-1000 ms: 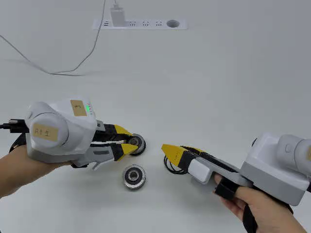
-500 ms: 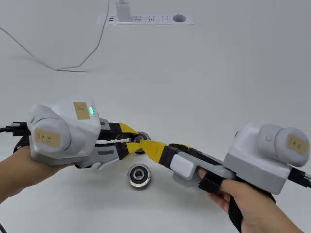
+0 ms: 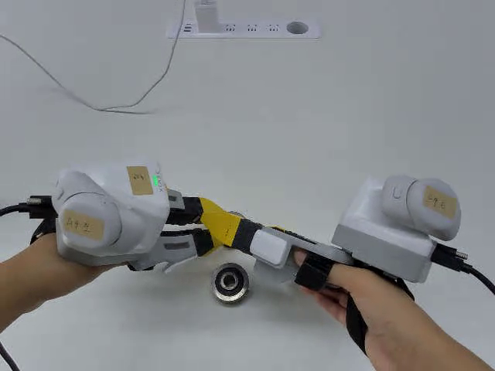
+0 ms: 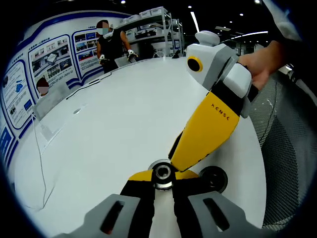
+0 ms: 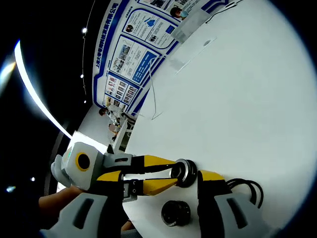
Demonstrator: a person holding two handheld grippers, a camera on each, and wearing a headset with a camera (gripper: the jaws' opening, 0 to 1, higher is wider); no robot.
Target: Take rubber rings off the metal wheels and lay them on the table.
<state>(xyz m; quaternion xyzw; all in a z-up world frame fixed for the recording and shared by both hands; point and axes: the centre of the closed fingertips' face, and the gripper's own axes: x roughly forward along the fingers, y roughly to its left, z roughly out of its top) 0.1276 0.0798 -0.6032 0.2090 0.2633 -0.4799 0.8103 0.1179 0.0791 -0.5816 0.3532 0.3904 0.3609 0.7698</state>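
My left gripper [image 3: 207,228] is shut on a metal wheel [image 4: 162,173] with a black rubber ring and holds it just above the table. That same wheel [image 5: 183,171] sits between the left gripper's yellow jaws in the right gripper view. My right gripper [image 5: 162,176] is open, its jaws spread to either side of the wheel, and one yellow fingertip [image 5: 210,176] is close beside the rim. In the head view the right gripper [image 3: 228,226] reaches in from the right and overlaps the left jaws. A second wheel [image 3: 230,282] lies on the table below them. Loose black rubber rings [image 5: 242,191] lie beside the right jaw.
A white power strip [image 3: 244,29] lies at the far edge of the white table [image 3: 348,124], and a grey cable [image 3: 116,108] trails from it to the left. A person [image 4: 113,42] stands at the table's far end in the left gripper view.
My right gripper has moved left, away from the loose rings, until its jaws reach the wheel held by the left gripper. The left gripper has kept its hold.
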